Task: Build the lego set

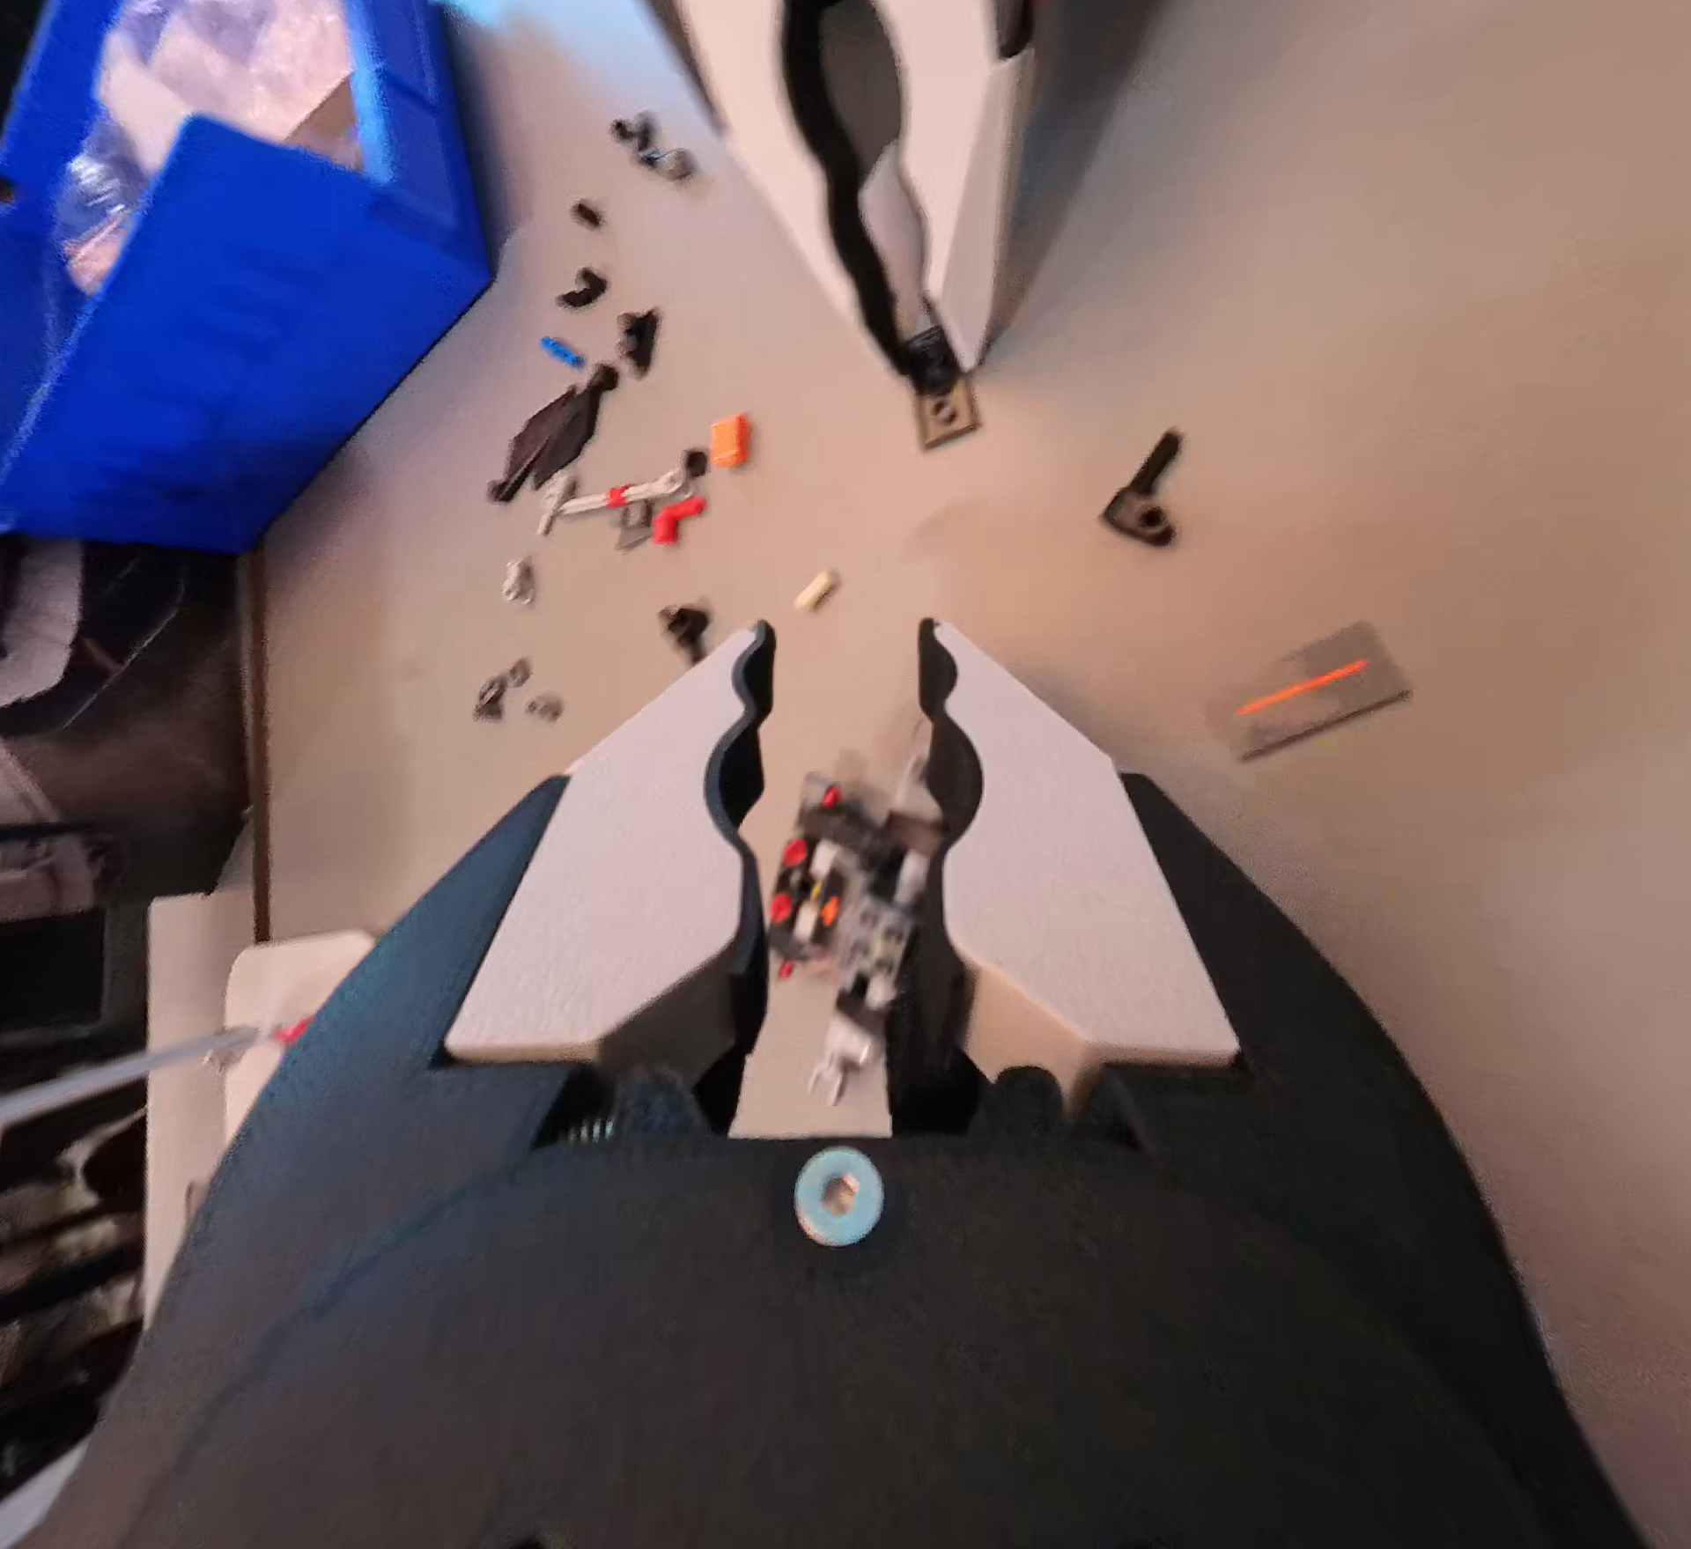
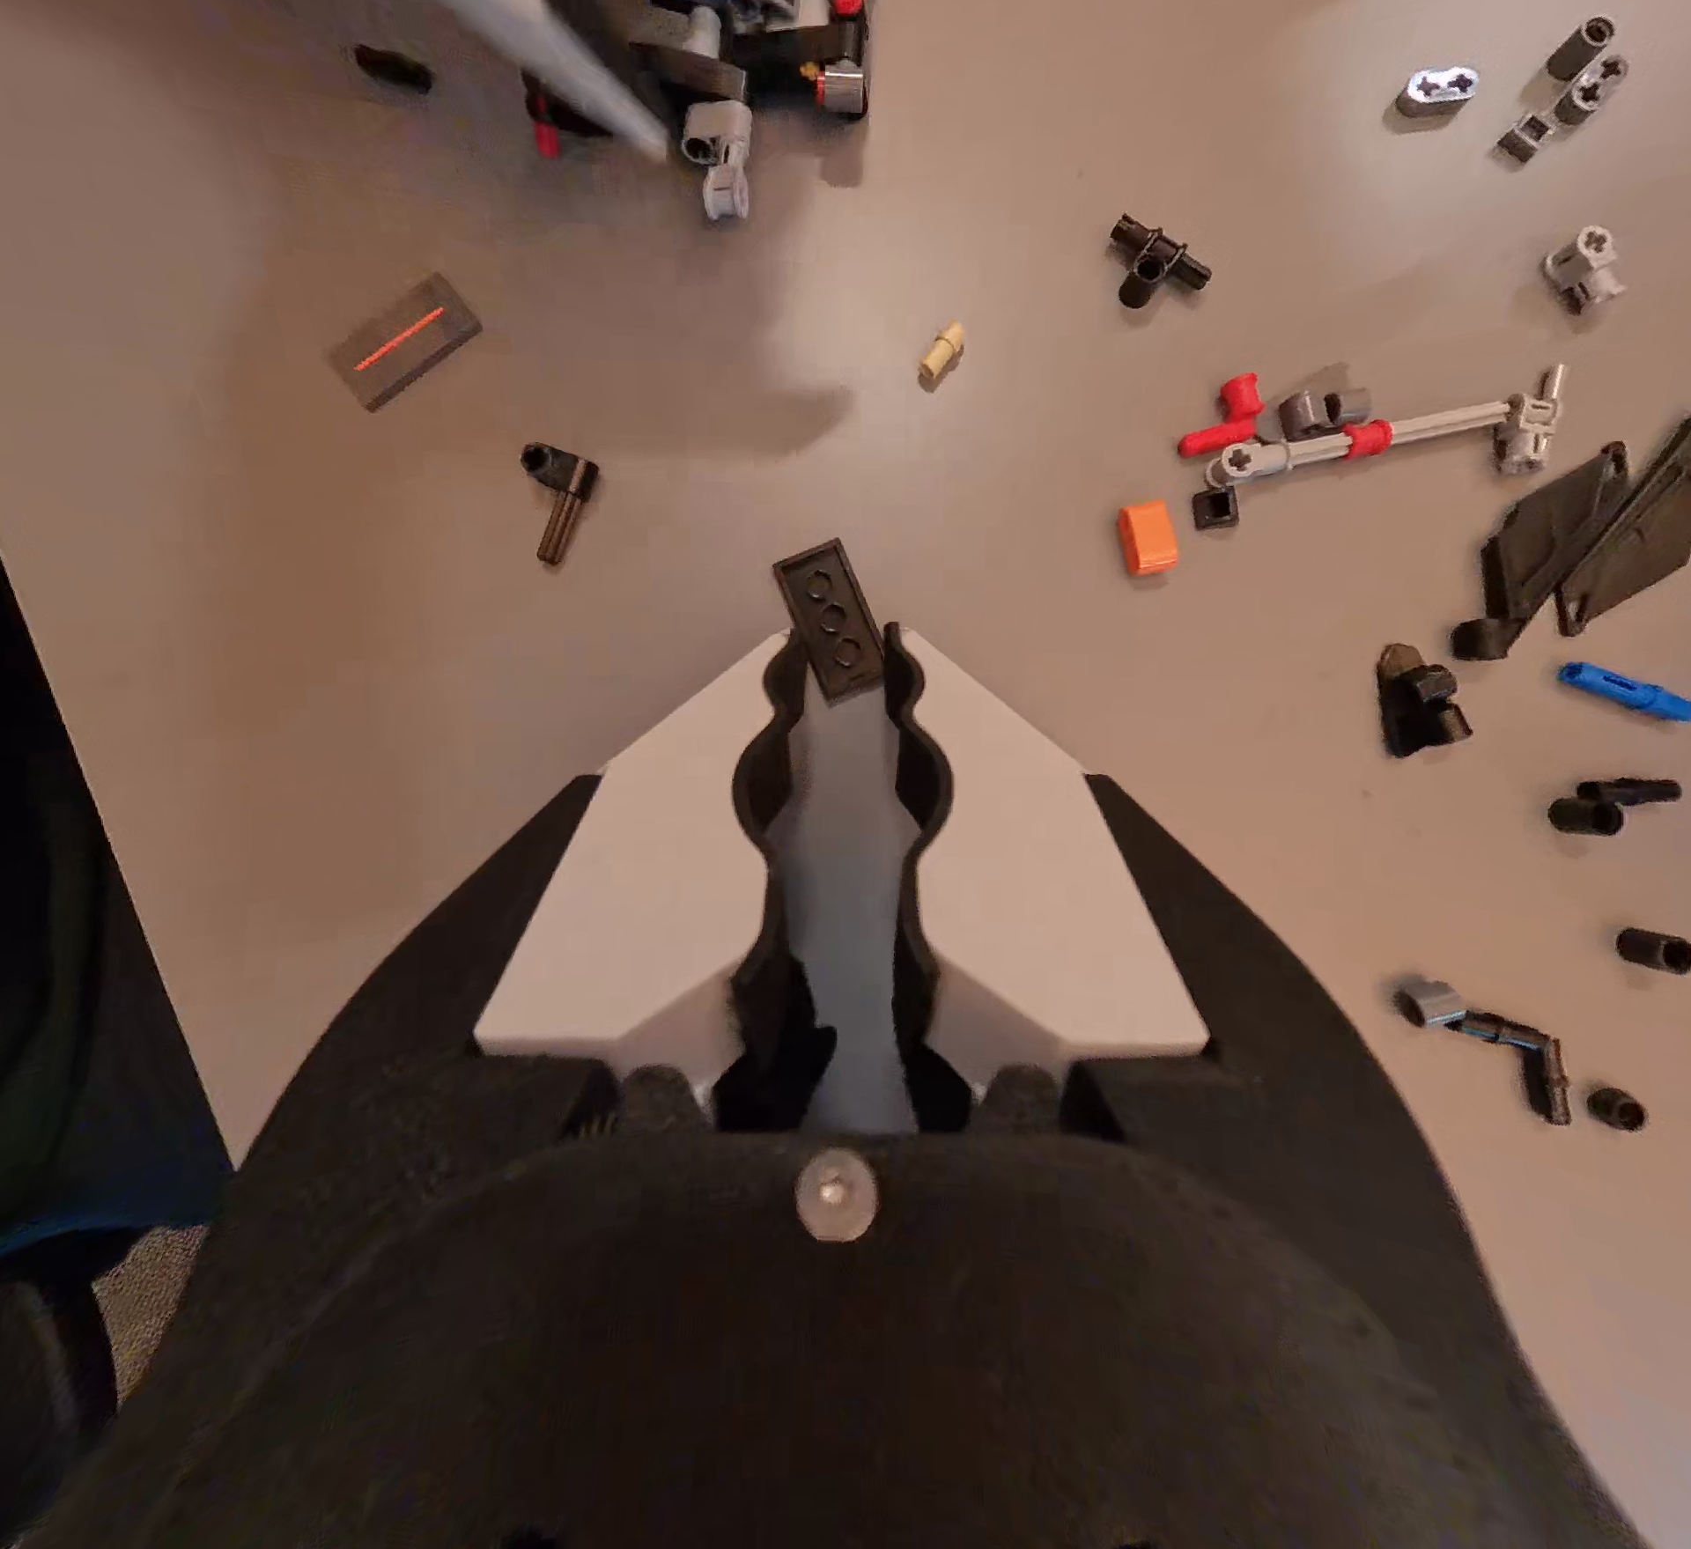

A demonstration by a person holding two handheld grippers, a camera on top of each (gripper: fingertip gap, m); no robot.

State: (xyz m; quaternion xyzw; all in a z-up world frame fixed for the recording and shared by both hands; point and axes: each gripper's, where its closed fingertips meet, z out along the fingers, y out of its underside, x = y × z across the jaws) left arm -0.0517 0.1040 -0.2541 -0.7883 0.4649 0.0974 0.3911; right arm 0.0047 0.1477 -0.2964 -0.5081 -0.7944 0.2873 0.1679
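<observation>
Right tool [image 2: 837, 636]: rough matt black plastic w/ smooth white sides & a shiny metal screw [image 2: 834, 1196]. Black plate [image 2: 831, 619] it holds is smooth plastic, like the orange brick [image 2: 1147, 536]. Tabletop [image 2: 229, 544] is smooth, matt beige. Blue bin [image 1: 238, 371]: plastic.

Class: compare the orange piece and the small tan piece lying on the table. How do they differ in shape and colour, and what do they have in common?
The orange piece is a blocky, flat-faced wedge; the tan piece is a slim, rounded pin. Orange is vivid; tan is pale. The orange piece looks bulkier than the tan one. Both lie loose on the table, touching no other piece and held by neither gripper.
</observation>
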